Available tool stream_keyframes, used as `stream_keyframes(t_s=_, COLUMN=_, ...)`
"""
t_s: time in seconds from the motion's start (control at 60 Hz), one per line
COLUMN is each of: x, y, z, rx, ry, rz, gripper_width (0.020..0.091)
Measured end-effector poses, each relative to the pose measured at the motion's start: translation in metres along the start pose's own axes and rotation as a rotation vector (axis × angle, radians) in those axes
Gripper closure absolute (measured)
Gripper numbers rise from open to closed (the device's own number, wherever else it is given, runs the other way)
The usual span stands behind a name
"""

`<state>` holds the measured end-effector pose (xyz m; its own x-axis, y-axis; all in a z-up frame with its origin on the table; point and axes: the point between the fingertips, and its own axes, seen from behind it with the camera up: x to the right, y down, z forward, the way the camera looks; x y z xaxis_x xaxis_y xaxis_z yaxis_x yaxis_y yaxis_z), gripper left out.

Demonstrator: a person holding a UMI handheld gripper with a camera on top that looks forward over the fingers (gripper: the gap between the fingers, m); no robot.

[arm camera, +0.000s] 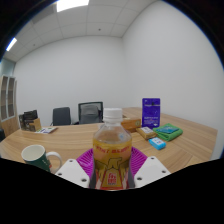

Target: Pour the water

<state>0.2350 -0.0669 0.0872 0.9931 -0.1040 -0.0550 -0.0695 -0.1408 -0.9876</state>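
White walls and ceiling lights, with a long wooden table [190, 145] running across the room and office chairs [78, 113] behind it. Gripper [112, 168] is clamped on a plastic bottle [112, 150], both purple pads squeezing it. Green mug [36, 156] sits just left; purple box [151, 111] and teal books [168, 131] lie beyond on the right.

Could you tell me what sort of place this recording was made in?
Most likely an office meeting room: a long wooden table with black office chairs behind it, plain white walls and ceiling light panels. The gripper holds a bottle between its jaws, a green mug nearby.
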Motion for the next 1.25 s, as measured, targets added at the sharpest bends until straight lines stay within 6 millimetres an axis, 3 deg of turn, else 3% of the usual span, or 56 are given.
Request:
stream_keyframes(t_s=0.267, x=0.001, y=0.003, z=-0.001, rx=0.033, ry=0.010, rz=-0.056, gripper_width=0.0621)
stream_keyframes(t_s=0.4, x=0.002, y=0.008, z=-0.004, rx=-0.006, ry=0.007, rz=-0.062, gripper_width=0.0485)
stream_keyframes(t_s=0.467, x=0.004, y=0.014, z=-0.011, rx=-0.063, ry=0.002, rz=-0.066, gripper_width=0.0239)
stream_keyframes(t_s=0.5, x=0.006, y=0.011, z=-0.017, rx=-0.067, ry=0.006, rz=-0.064, gripper_width=0.0276)
stream_keyframes(t_s=0.55, x=0.010, y=0.005, z=-0.028, rx=-0.057, ry=0.016, rz=-0.057, gripper_width=0.0271)
stream_keyframes(t_s=0.65, x=0.010, y=-0.005, z=-0.067, rx=-0.053, ry=0.016, rz=-0.028, gripper_width=0.0257)
stream_keyframes(t_s=0.8, x=-0.009, y=-0.012, z=-0.156, rx=-0.053, ry=-0.035, rz=0.027, gripper_width=0.0268)
stream_keyframes(t_s=0.967, x=-0.068, y=-0.020, z=-0.268, rx=-0.017, ry=-0.168, rz=0.020, gripper_width=0.0267)
stream_keyframes(t_s=1.067, x=-0.109, y=-0.012, z=-0.326, rx=-0.012, ry=-0.264, rz=0.047, gripper_width=0.0268)
stream_keyframes(t_s=1.15, x=-0.136, y=-0.004, z=-0.363, rx=-0.005, ry=-0.317, rz=0.062, gripper_width=0.0270)
stream_keyframes(t_s=1.25, x=-0.158, y=0.002, z=-0.388, rx=0.013, ry=-0.354, rz=0.043, gripper_width=0.0267)
